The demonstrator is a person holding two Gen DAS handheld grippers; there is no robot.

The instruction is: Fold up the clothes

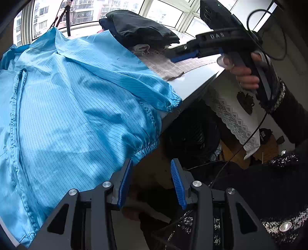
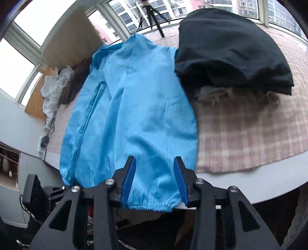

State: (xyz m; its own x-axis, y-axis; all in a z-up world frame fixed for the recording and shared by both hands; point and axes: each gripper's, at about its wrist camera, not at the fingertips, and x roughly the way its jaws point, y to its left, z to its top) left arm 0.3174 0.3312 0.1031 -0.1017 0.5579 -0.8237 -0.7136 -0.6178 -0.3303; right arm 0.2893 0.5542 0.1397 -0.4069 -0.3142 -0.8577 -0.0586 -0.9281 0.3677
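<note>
a blue jacket [image 2: 132, 107] is laid flat on a table [image 2: 259, 184], its elastic hem hanging just over the near edge. thin dark stripes and a stitched front seam are seen on the fabric. a checked cloth [image 2: 250, 134] is spread under it and to its right. on that cloth, just beside the jacket's upper right, a pile of dark clothes [image 2: 231, 52] is stacked, with something pale and frayed under it.

the left gripper [image 1: 152, 184] is held off the table's near edge, beside the jacket's gathered hem; its jaws stand apart and nothing is seen between the blue pads. the floor and dark clutter are seen below it.

the right gripper [image 2: 155, 180] is held above the jacket's hem, jaws apart, with the fabric seen behind the gap; no pinch on the fabric is made out. in the left view the same gripper [image 1: 184, 55] is seen over the checked cloth, gripped by a hand [image 1: 244, 75] in a dark sleeve, a cable trailing from it.

windows [image 2: 23, 63] and a tripod [image 2: 154, 13] are noted behind the table.
</note>
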